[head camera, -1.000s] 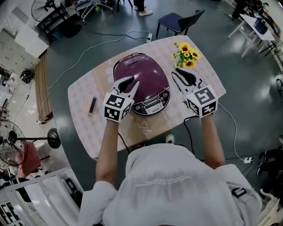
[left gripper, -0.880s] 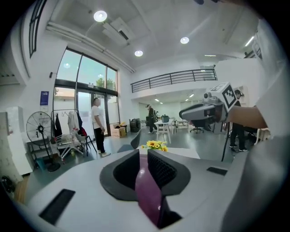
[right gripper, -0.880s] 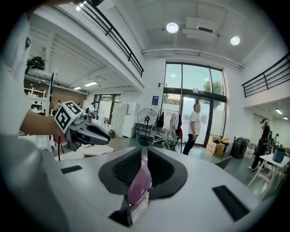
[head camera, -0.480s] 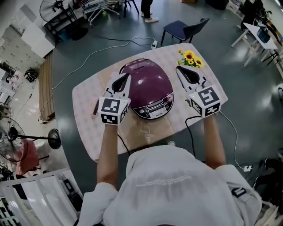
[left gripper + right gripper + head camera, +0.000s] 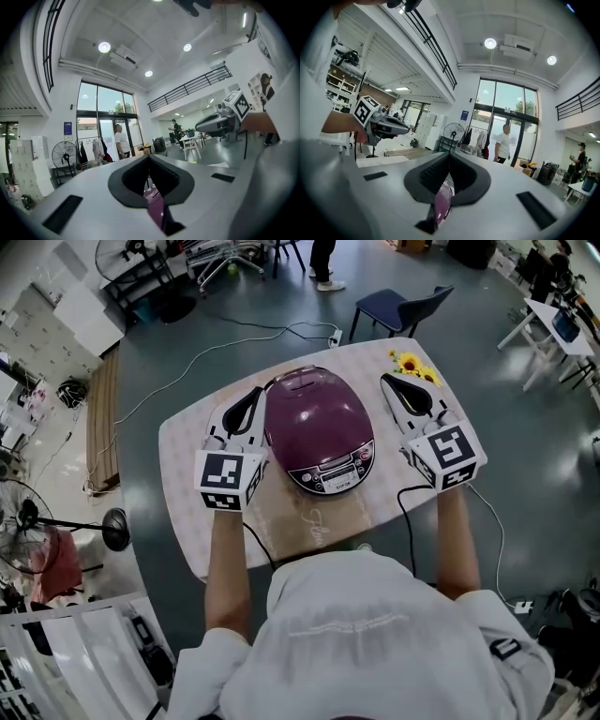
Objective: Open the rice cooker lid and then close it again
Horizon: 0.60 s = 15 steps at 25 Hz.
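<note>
Left gripper (image 5: 255,394), right gripper (image 5: 389,382) higher, jaws together, beside rice cooker (image 5: 319,423)

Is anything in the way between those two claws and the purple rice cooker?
Nothing visible does. The shut left claw and right claw flank the rice cooker; the sunflowers lie beyond the right claw.

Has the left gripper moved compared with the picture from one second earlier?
Yes. The left gripper was over the lid of the rice cooker; now it is beside the cooker's left side.
</note>
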Each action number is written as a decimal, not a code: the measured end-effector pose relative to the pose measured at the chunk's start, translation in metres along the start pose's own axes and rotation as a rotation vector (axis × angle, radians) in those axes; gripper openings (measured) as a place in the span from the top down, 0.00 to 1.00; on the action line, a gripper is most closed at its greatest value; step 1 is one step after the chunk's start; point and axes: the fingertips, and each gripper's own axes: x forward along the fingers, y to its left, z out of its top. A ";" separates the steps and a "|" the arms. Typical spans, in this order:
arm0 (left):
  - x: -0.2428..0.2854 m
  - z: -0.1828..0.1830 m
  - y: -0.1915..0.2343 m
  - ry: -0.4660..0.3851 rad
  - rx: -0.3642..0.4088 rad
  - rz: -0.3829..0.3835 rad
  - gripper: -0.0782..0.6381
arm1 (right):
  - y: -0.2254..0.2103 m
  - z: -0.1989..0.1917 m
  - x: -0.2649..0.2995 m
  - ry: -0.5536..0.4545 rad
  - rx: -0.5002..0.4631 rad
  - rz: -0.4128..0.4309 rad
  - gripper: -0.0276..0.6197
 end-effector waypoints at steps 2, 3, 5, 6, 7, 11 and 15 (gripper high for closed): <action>-0.003 0.005 0.003 -0.004 0.014 0.004 0.87 | 0.000 0.004 0.001 -0.006 -0.004 -0.001 0.92; -0.005 0.008 0.004 -0.006 0.019 0.004 0.87 | 0.001 0.005 0.002 -0.008 -0.006 0.000 0.92; -0.007 0.012 0.005 -0.012 0.027 0.004 0.87 | 0.002 0.007 0.003 -0.009 -0.015 0.003 0.92; -0.009 0.015 0.005 -0.016 0.033 0.004 0.87 | 0.003 0.008 0.004 -0.009 -0.021 0.005 0.92; -0.010 0.018 0.005 -0.022 0.039 0.004 0.87 | 0.003 0.009 0.004 -0.009 -0.027 0.006 0.92; -0.012 0.027 0.004 -0.031 0.061 -0.005 0.87 | 0.005 0.013 0.005 -0.010 -0.033 0.005 0.92; -0.010 0.025 0.002 -0.029 0.063 -0.015 0.87 | 0.006 0.009 0.007 0.001 -0.033 0.002 0.92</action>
